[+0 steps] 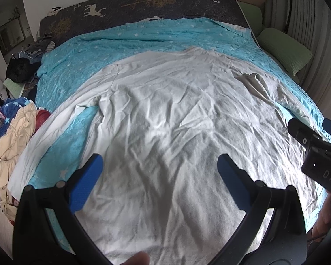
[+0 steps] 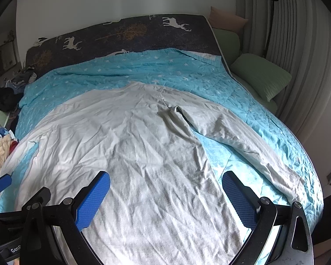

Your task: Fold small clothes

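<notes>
A white long-sleeved garment (image 2: 130, 145) lies spread flat and wrinkled on the blue star quilt (image 2: 211, 81), sleeves trailing toward 4 and 8 o'clock. No fold looks begun; the next move likely calls for pinching a sleeve or hem. The left gripper (image 1: 158, 181) and right gripper (image 2: 165, 196) hover over it, both spread wide, holding nothing.

The bed (image 2: 282, 119) filled most of the frame, covered by a blue quilt (image 2: 121, 70) with white stars. A wrinkled white shirt (image 2: 132, 154) lay spread flat on the quilt at centre. A dark sheet (image 2: 125, 33) printed with deer showed along the upper edge, and green pillows (image 2: 262, 77) sat at upper right.
</notes>
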The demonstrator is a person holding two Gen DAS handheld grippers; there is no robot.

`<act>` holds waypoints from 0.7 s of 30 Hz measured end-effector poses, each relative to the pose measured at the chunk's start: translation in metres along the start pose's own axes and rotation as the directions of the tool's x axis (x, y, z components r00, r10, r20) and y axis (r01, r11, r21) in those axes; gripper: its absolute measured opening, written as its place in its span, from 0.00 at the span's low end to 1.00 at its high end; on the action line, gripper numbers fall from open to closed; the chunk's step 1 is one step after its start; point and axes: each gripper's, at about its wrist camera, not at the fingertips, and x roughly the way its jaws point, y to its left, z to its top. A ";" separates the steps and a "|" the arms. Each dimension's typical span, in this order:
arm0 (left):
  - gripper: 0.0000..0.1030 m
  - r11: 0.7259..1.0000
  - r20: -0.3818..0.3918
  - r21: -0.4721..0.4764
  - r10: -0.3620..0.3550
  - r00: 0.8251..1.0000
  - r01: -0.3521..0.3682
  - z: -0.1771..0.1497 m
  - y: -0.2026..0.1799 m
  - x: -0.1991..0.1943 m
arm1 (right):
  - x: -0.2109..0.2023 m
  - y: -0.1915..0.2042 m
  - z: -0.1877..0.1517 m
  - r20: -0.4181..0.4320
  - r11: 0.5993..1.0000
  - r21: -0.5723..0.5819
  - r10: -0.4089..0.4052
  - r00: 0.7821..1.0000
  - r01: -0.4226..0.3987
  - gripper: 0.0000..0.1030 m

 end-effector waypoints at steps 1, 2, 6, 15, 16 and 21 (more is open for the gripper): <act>1.00 1.000 -0.004 -0.001 -0.006 1.000 0.006 0.000 0.000 0.000 | 0.000 0.000 0.000 0.000 1.000 0.001 -0.001 1.000 0.001 1.00; 1.00 1.000 -0.010 -0.003 -0.011 1.000 0.011 -0.001 0.000 0.001 | 0.000 0.000 0.000 0.000 1.000 0.002 -0.002 1.000 0.002 1.00; 1.00 1.000 -0.025 -0.009 -0.026 0.999 0.026 -0.003 0.001 0.004 | 0.001 -0.001 0.001 -0.002 1.000 0.010 0.001 1.000 -0.001 1.00; 1.00 0.998 -0.035 -0.039 -0.049 0.998 0.047 -0.005 0.005 0.004 | 0.002 -0.001 0.000 -0.006 1.000 0.004 0.006 1.000 -0.006 1.00; 1.00 0.998 -0.035 -0.043 -0.050 0.998 0.048 -0.005 0.005 0.004 | 0.003 -0.001 -0.001 -0.006 1.000 0.003 0.007 1.000 -0.007 1.00; 1.00 0.997 -0.022 -0.055 -0.049 0.999 0.048 -0.005 0.008 0.003 | 0.004 -0.001 -0.003 -0.008 1.000 0.004 0.009 1.000 -0.009 1.00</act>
